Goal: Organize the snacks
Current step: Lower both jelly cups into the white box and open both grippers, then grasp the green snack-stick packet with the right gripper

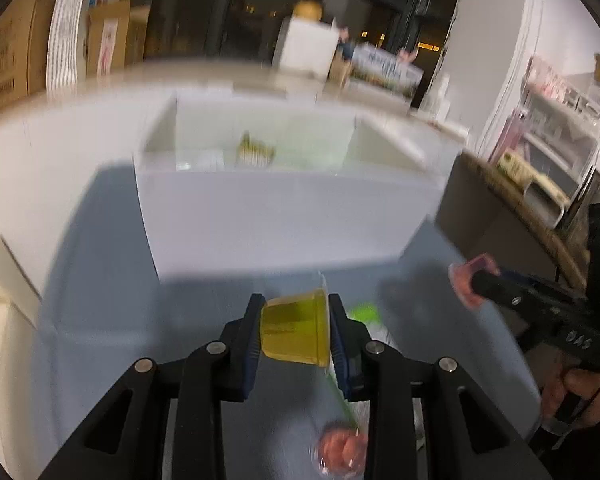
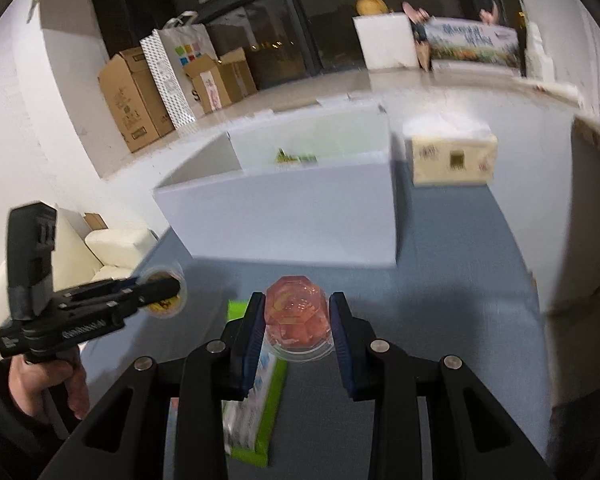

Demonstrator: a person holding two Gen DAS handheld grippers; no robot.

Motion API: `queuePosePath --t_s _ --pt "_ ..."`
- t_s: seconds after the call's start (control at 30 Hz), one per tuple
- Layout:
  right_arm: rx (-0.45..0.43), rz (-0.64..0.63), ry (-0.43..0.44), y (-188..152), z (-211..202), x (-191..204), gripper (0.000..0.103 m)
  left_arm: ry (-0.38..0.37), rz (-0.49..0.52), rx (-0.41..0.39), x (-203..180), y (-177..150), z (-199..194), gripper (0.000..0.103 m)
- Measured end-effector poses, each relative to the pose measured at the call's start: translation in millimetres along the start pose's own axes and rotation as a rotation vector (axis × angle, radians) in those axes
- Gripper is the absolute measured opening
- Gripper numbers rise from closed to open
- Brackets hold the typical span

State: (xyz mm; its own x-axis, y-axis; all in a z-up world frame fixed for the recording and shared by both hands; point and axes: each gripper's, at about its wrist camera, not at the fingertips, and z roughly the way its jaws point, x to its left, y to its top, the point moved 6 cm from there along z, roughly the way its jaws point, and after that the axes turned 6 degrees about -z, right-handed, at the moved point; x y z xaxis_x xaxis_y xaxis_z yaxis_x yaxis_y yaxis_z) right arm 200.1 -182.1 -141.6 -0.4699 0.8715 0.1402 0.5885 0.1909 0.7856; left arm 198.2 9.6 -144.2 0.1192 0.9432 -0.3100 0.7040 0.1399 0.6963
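My left gripper (image 1: 294, 330) is shut on a yellow jelly cup (image 1: 294, 330), held above the blue table; from the right wrist view the same cup (image 2: 166, 306) shows at the left gripper's tips. My right gripper (image 2: 296, 330) is shut on a pink jelly cup (image 2: 296, 322), which also appears at the right in the left wrist view (image 1: 466, 280). Ahead stands a white open box (image 1: 284, 216) (image 2: 284, 216) with a small green and yellow packet (image 1: 254, 150) inside. Another pink jelly cup (image 1: 340, 452) and a green snack pack (image 2: 256, 400) lie on the table below.
A beige tissue pack (image 2: 452, 158) sits right of the box. Cardboard boxes (image 2: 134, 100) and a paper bag stand on the floor behind. A cream sofa (image 2: 100, 248) is at the left, shelving (image 1: 556, 140) at the right. A hand (image 2: 48, 384) holds the left gripper's handle.
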Motion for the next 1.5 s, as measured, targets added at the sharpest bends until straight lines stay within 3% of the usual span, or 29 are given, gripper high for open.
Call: queuePosePath --t_s 0.17,0.3,0.4,0.53,0.57,0.6,0.63,0.67,0.9,1.1,1.27,1.5 --pt "-0.099 -0.078 -0.016 68 -2 5 0.035 0.016 0.042 -0.098 -2 74 -14 0.034" --pt "-0.107 -0.088 -0.026 112 17 -2 0.035 0.041 0.052 -0.121 4 122 -1 0.034" --pt "-0.084 -0.079 -0.031 132 38 -11 0.035 0.069 0.054 -0.103 14 141 17 0.034" --pt "-0.021 -0.066 -0.029 132 68 -20 0.035 0.097 0.058 -0.057 17 149 46 0.039" --pt "-0.005 -0.065 -0.031 130 74 -22 0.037 0.101 0.053 -0.033 20 146 51 0.059" --pt "0.012 -0.066 -0.045 127 80 -25 0.058 0.113 0.047 -0.015 22 144 56 0.077" --pt "0.018 -0.063 -0.052 124 82 -27 0.077 0.129 0.046 -0.017 24 142 59 0.103" --pt "0.017 -0.057 -0.050 121 82 -28 0.099 0.133 0.051 -0.033 25 139 58 0.103" --pt "-0.017 -0.028 -0.039 114 62 -28 0.103 0.128 0.050 -0.033 26 129 51 0.103" --pt "-0.023 -0.014 -0.048 94 29 -6 0.103 0.114 0.049 -0.076 20 111 15 0.103" --pt "0.052 0.040 -0.078 36 19 19 0.103 0.115 0.014 -0.107 24 54 -25 0.103" --pt "0.209 0.052 -0.133 -44 47 50 0.103 0.114 -0.105 -0.061 44 -40 -51 0.103"
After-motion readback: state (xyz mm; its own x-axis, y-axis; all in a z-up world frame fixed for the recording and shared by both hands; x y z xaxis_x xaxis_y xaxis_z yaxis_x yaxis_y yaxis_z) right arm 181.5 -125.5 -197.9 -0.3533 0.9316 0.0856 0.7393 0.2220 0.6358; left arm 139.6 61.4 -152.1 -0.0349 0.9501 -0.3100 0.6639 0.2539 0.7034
